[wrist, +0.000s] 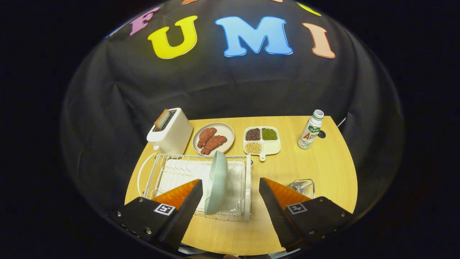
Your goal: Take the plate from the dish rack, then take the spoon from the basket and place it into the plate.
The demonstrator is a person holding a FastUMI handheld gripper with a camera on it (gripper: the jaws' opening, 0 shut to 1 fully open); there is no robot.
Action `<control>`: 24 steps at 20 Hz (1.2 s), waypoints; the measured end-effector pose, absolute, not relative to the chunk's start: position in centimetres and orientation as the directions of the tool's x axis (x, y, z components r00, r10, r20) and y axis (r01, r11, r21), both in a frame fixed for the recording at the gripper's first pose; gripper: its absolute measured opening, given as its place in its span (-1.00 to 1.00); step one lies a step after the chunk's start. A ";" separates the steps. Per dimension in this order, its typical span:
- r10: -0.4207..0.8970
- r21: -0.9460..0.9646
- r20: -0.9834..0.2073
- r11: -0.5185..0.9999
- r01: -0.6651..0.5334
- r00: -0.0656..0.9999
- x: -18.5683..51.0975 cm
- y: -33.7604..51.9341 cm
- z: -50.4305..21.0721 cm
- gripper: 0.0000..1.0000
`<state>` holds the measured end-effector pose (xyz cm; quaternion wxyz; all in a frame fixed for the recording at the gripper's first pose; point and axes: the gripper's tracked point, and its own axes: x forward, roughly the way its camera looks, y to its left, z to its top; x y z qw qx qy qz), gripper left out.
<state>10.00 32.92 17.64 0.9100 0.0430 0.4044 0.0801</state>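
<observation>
A pale green plate (217, 182) stands on edge in the white wire dish rack (169, 172) on the wooden table. My gripper (230, 189) hangs above the table's near side, open, and the plate sits just inside the left finger (187, 208), between the two fingers and a little ahead of them. Nothing is held. A small wire basket (302, 187) peeks out just beyond the right finger (276, 208); most of it is hidden, and I cannot make out the spoon inside it.
A white toaster (170, 131) with a slice in it stands behind the rack. Beyond the rack lie a beige plate of meat (214, 138) and a divided tray of beans (261, 139). A small bottle (311, 129) stands at the far right.
</observation>
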 end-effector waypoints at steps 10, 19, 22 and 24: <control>0.051 0.080 -0.836 0.996 0.029 0.546 11.3 35.3 13.4 0.78; -0.065 0.003 -0.893 0.988 0.151 0.444 12.7 35.9 9.0 0.06; -0.081 -0.038 -0.910 0.993 0.113 0.407 11.8 36.1 7.6 -0.41; -0.141 -0.095 -0.904 0.987 0.130 0.404 11.9 35.7 7.7 -0.54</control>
